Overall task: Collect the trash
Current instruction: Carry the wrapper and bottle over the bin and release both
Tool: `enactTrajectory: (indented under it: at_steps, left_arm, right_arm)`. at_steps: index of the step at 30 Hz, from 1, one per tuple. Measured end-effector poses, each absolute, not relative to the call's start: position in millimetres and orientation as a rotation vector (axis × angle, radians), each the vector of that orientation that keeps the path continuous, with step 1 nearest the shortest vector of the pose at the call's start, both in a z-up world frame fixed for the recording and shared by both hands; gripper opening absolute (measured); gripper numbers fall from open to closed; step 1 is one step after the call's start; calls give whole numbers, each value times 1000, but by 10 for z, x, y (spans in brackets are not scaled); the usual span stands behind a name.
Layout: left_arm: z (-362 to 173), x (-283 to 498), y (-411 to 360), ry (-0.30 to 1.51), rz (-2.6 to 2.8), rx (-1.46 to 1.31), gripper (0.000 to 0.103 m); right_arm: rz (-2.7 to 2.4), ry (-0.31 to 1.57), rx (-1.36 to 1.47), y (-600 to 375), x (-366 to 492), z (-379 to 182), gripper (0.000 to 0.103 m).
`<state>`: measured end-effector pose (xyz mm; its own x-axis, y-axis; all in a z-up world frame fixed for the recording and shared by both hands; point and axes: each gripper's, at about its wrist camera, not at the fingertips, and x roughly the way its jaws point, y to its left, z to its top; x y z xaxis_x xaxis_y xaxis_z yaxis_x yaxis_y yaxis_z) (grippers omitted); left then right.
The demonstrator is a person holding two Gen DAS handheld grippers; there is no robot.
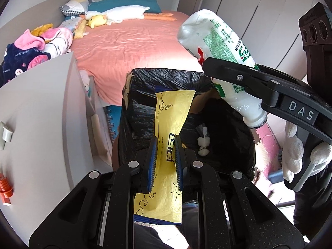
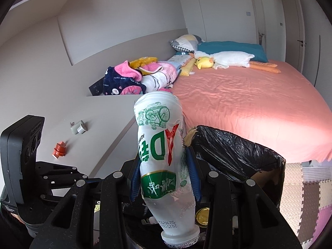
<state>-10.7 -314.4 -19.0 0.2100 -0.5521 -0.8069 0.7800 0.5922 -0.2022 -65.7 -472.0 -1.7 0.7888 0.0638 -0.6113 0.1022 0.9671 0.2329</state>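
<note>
While the left claw pinches a crumpled yellow wrapper, the right claw clamps a dented white bottle above the black-lined bin beside a pink bed.

We are in a home bedroom. A bed with a salmon-pink sheet fills the right wrist view from 12 to 3 o'clock. At its head lie pillows, a white plush goose and folded blankets. A closet door stands at 1 o'clock. Foam floor mats lie at 4 o'clock.
</note>
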Motion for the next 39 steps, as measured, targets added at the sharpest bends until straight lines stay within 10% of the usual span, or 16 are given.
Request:
enactTrajectory:
  at_steps: [2,4,6,39]
  left_arm:
    - [-203,-67,-3206,1011,-964,233,22]
    - [-241,27,-3250,1063,-927,199,96]
    - [-248,51,-3252,1042,-867,175,96]
    - [-202,243,-2274,936,-651,138,96]
  right_arm:
    - [-81,666,273,-4816,-687,-29,41]
    - [-190,656,269,-4942,-738,-39,54]
    - [-326,624,249,-5035,-821,-22,84]
    - [-120,653,219,-4277,-400,-84,87]
